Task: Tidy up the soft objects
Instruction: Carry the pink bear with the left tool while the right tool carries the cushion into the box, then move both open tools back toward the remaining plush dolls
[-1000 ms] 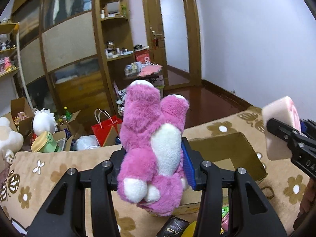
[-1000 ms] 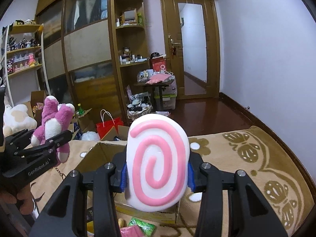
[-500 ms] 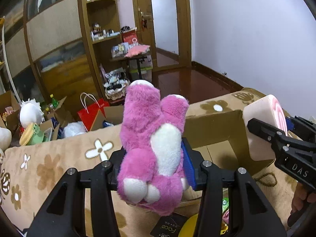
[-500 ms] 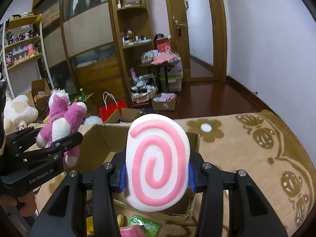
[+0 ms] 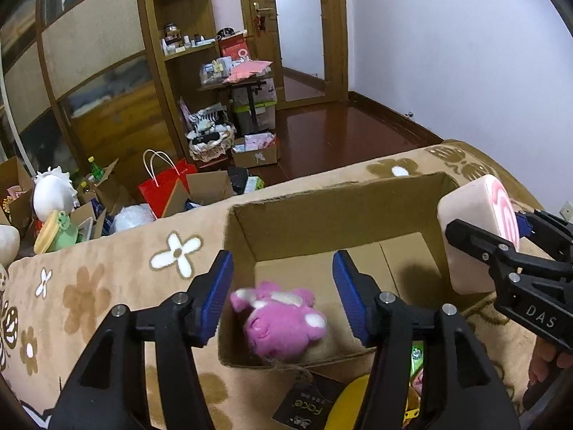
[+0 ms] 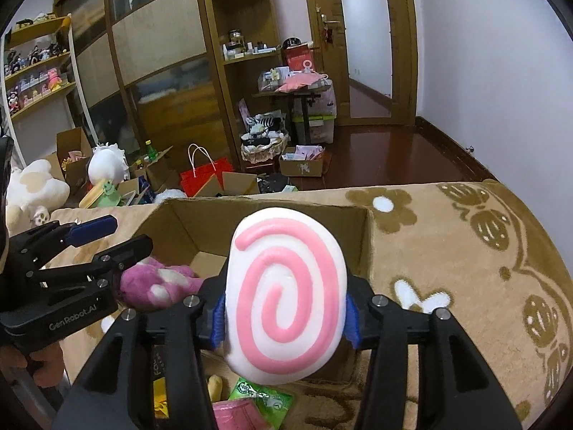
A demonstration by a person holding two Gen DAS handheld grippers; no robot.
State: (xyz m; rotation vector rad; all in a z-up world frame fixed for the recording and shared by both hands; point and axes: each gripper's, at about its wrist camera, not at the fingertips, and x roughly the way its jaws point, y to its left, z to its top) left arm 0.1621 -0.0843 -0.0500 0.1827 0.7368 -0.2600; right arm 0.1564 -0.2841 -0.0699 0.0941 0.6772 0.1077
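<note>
Our left gripper (image 5: 283,295) stands wide with nothing between its blue pads; its jaws have just been opening, and the pink plush toy (image 5: 283,317) now lies free in the near left corner of the cardboard box (image 5: 322,211), just below the pads. Our right gripper (image 6: 283,313) holds the white cushion with the pink swirl (image 6: 286,297), both pads pressed into its sides, though those jaws have also been easing apart. The cushion hangs above the near right part of the box, which sits on the flowered blanket (image 5: 107,279).

We judge that the plush toy is stowed and the cushion is next. The main risk is the grip: if the pads loosen further while the cushion sits over the near wall, it could tip toward us and land on the blanket among the small packets (image 6: 263,399) there, not inside. The cushion looks wide for the free floor beside the plush toy, so it may come to rest on the toy or lean on the box wall. The two grippers are also near each other, and a careless move could knock them together.
</note>
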